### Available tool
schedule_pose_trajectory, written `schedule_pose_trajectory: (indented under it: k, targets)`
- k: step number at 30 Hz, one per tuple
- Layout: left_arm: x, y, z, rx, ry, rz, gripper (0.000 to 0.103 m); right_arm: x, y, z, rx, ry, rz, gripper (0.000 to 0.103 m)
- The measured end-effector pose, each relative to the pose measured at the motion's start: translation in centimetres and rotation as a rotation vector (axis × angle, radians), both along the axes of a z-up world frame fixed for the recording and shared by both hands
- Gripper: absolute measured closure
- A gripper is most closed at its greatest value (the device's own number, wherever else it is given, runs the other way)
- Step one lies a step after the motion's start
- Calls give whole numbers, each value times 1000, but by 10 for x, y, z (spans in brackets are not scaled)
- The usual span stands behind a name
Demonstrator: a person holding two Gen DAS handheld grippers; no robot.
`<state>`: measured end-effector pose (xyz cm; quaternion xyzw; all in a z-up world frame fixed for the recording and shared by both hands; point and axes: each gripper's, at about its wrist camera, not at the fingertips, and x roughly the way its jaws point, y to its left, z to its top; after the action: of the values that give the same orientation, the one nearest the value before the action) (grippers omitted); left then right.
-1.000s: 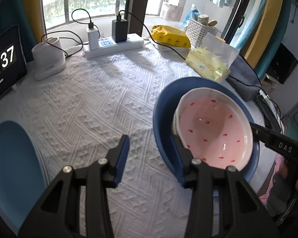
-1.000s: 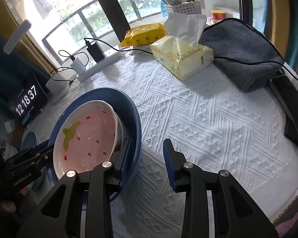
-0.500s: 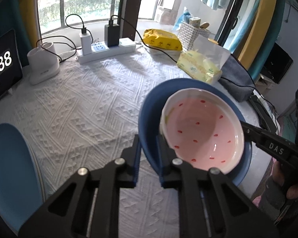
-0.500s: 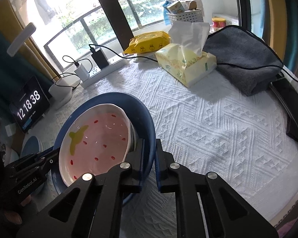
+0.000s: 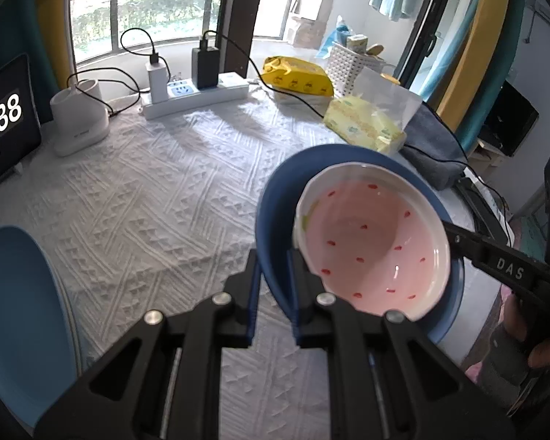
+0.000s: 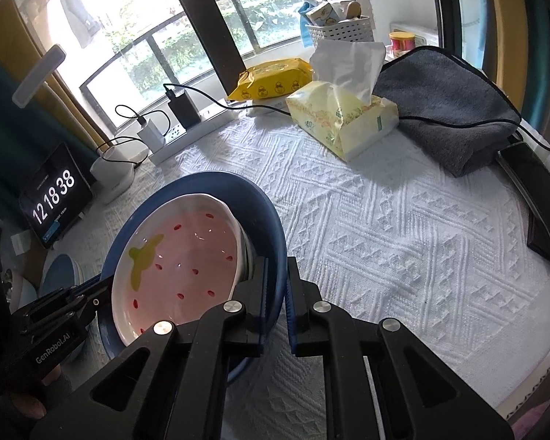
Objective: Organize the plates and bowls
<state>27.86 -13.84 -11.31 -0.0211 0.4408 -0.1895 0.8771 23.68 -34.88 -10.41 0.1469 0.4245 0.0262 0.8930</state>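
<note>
Both claws are clamped on opposite rims of the glossy round blue plate (image 5: 275, 198): the left claw (image 5: 274, 275) on one edge, the right claw (image 6: 277, 286) on the other. A pink glazed bowl (image 5: 374, 245) with red flecks sits inside it, above the white textured cloth on the desk (image 6: 385, 227).

light: bright daylight from window (image 5: 157, 18) | glare: overexposed panes | edges: fisheye-warped, dark corners

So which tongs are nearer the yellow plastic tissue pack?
Right. The right tongs clamp the round blue plate on the rim facing the tissue pack; the left tongs clamp the opposite rim, farther off.
</note>
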Motion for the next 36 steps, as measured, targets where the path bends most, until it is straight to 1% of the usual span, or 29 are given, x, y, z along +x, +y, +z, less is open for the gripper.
schedule_pose_trajectory:
  k: [7, 18, 26, 36]
  targets:
    - [-2, 3, 5, -16, -12, -2, 90, 0, 0, 8, -2, -11, -4, 92]
    - [-10, 18, 14, -28, -33, 19, 90, -1, 12, 18, -16, -25, 16, 91]
    - [-16, 38, 22, -47, -51, 49, 90, -2, 31, 28, -31, -42, 43, 91]
    - [-23, 71, 27, -69, -66, 98, 90, 0, 64, 37, -50, -54, 90, 91]
